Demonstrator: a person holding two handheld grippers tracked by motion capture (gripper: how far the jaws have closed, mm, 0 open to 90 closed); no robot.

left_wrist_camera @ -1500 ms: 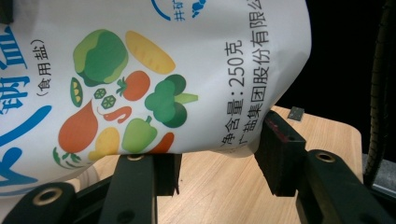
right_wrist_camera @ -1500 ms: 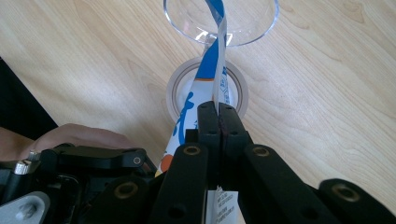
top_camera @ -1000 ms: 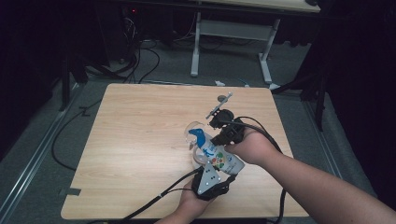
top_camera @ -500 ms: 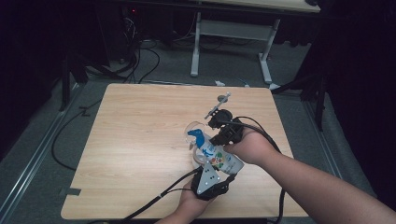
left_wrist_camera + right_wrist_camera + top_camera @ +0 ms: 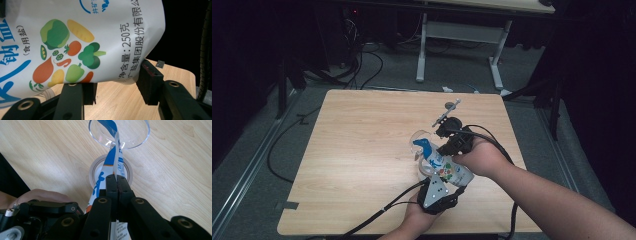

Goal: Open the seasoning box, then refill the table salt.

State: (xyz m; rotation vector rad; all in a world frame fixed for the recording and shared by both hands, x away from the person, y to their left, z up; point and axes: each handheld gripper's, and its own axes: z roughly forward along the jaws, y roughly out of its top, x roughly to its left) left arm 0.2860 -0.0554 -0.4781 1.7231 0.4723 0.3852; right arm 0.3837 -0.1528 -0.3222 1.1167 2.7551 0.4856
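We have the right fingers (image 5: 117, 185) pressed tight together on the thin top edge of the salt bag (image 5: 115, 161), pinching it flat. Our left fingers (image 5: 113, 86) stand about half open around the bag's fat bottom end; one pad touches the bag's lower corner, the other sits under its belly, so it reads as a cradling grip. In the high view the left gripper (image 5: 435, 192) sits near the desk's front edge and the right gripper (image 5: 455, 142) just behind it, with the bag (image 5: 444, 167) slanted between them, mouth end up toward the bowl.

The bag's tip hangs over the rim of the clear bowl (image 5: 119, 133), and a tape roll (image 5: 93, 173) lies flat on the desk (image 5: 362, 150) under it. We see no salt in the bowl, so by our judgement the bag is lifted and aimed and the pouring is left to do.

Now the print: "250克" reads clearly beside cartoon vegetables, then "食用盐" in brackets, and part of a company line ending "集团股份有限公".
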